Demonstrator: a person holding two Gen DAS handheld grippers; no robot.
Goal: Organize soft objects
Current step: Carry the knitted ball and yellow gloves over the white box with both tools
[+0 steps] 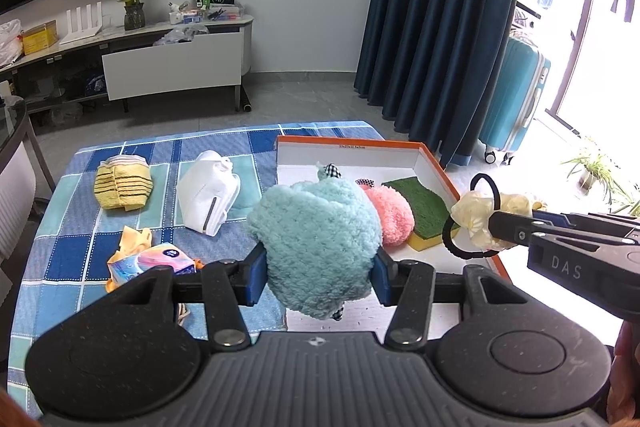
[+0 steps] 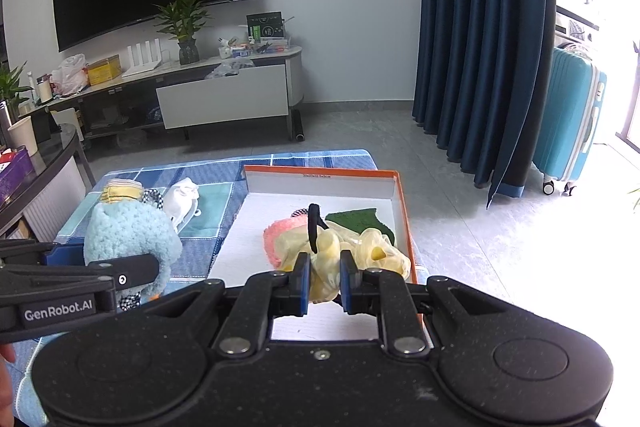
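Your left tongs (image 1: 320, 267) pinch blue plush (image 1: 316, 239); right tongs (image 2: 325, 283) pinch yellow scrunchie (image 2: 344, 251). Box (image 2: 394, 195) lies directly ahead, frame centre; right tongs nearer, already over it.

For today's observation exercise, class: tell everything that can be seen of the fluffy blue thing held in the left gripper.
The fluffy blue thing is a rounded lump of pale turquoise, looped plush fabric. A black-and-white checked bit pokes out at its top and another at its bottom. The left gripper is shut on its lower half, squeezing it between blue pads. It hangs lifted at the near left edge of the orange-rimmed box, in front of the pink fluffy thing lying inside.
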